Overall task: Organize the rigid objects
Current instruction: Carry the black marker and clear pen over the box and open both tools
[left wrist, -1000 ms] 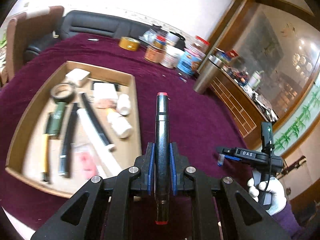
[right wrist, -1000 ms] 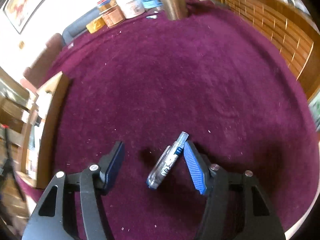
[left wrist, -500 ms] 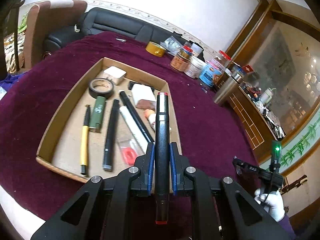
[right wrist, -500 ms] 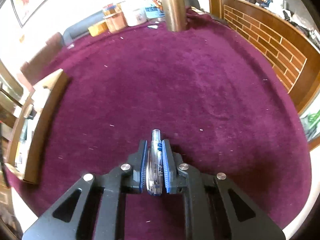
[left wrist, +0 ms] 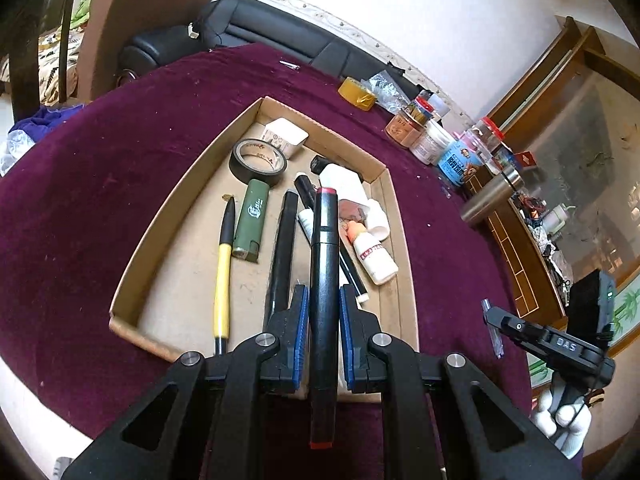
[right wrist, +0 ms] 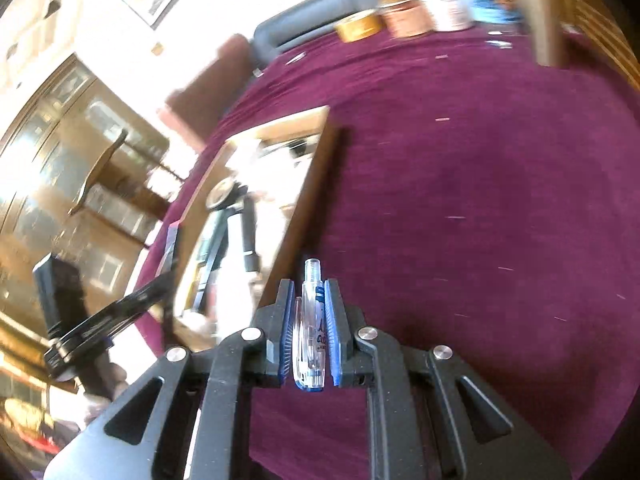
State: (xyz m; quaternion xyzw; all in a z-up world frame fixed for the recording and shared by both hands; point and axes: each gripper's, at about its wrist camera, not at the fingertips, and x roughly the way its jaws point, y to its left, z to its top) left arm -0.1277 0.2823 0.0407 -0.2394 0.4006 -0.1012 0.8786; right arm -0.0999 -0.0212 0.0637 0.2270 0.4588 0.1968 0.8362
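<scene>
A desk [left wrist: 100, 168] draped in deep maroon cloth fills both views, with jars and a roll of amber tape [left wrist: 357, 94] crowded along its far edge. On it lies a shallow cardboard tray [left wrist: 184, 184], and my left claw [left wrist: 324, 320] hangs over the tray's near end, clamped tight on a black marker [left wrist: 325, 264] with red tips that points along my fingers. Inside the tray lie a roll of black tape [left wrist: 258, 160], a green lighter [left wrist: 251, 224] with pale lettering too small to read, a yellow-and-black pen [left wrist: 222, 276], a black pen [left wrist: 282, 256] and a small white bottle [left wrist: 374, 254] with a red label that I cannot make out. Off to the right of the tray, above bare cloth, my right claw [right wrist: 308, 320] grips a clear plastic correction-tape dispenser [right wrist: 310, 332] between its blue pads [right wrist: 332, 320]; blue print runs down its side, illegible in the blur. Seen from the left wrist, that claw's black body bears white letters reading "DAS", and a white-gloved hand [left wrist: 560, 424] holds it.
</scene>
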